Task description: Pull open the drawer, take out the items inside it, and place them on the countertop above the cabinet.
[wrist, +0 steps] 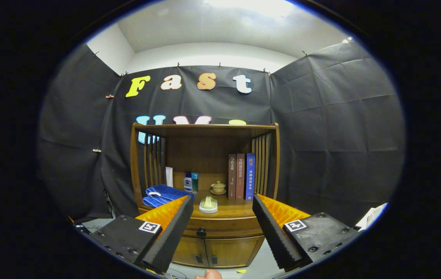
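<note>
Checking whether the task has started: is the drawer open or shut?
Shut: the drawer front sits flush with the cabinet, its knob untouched beyond the open gripper.

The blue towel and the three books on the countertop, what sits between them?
In the gripper view, between the blue towel and the books stand two small bottles, a lidded cup and, nearer the open gripper, a pale round object.
</note>
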{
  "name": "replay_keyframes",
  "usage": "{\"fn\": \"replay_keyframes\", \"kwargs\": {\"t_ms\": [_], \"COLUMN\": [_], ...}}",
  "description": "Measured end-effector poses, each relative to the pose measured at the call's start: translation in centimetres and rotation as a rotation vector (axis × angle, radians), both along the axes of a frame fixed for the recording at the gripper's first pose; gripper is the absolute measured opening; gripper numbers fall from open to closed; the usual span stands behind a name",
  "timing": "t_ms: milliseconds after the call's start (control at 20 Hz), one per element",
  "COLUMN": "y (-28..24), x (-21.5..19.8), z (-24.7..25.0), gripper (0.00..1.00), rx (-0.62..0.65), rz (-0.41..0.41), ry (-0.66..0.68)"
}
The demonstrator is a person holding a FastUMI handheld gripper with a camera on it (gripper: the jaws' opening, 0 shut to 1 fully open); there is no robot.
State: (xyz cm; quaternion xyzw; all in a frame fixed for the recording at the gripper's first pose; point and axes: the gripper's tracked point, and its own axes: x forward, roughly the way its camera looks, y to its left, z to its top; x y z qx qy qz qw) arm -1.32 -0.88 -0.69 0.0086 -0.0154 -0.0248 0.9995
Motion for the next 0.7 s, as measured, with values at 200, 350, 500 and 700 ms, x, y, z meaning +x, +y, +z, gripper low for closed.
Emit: {"fn": "replay_keyframes", "kwargs": {"t_ms": [200, 350, 500, 700], "y": [-0.18, -0.29, -0.30, 0.15], "x": [-0.52, -0.68, -0.69, -0.85], "z": [-0.30, -0.07, 0.08, -0.07], "gripper": [1.00, 1.00, 1.00, 1.00], "rx": [-0.003, 0.002, -0.009, -0.005], "rz": [0.002, 0.005, 0.004, 0.015], "ry": [0.011, 0.008, 0.006, 0.009]}}
